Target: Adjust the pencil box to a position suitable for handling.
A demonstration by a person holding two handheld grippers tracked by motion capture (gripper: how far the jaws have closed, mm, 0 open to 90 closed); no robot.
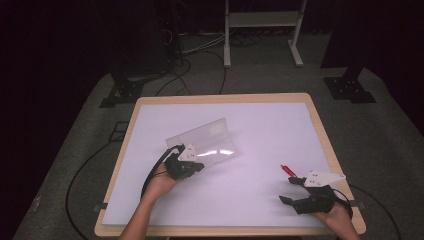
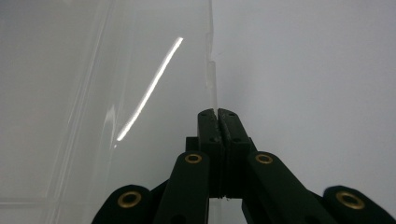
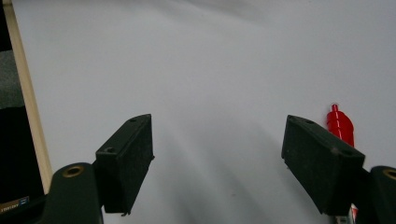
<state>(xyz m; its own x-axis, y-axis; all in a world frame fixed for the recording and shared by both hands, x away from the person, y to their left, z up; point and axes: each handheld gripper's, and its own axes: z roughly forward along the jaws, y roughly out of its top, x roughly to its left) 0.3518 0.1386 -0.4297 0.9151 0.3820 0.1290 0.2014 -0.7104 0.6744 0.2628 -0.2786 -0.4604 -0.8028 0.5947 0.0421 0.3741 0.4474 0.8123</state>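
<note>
From the high view: clear plastic case point(image 1: 207, 142) lies open mid-table point(image 1: 280, 125), one flap propped up; left gripper point(image 1: 192, 166) is at its near-left corner, probably to lift or swing that flap. Right gripper point(image 1: 289, 190) idles near the table's right edge, red pen point(image 1: 288, 170) just beyond it.

Left gripper view: jaws together, clamped on the case's thin edge point(image 2: 213, 88) — nothing else between them.

Right gripper view: jaws wide apart, holding nothing; pen point(image 3: 340, 125) lies just past the right-hand jaw, likely next pick.
</note>
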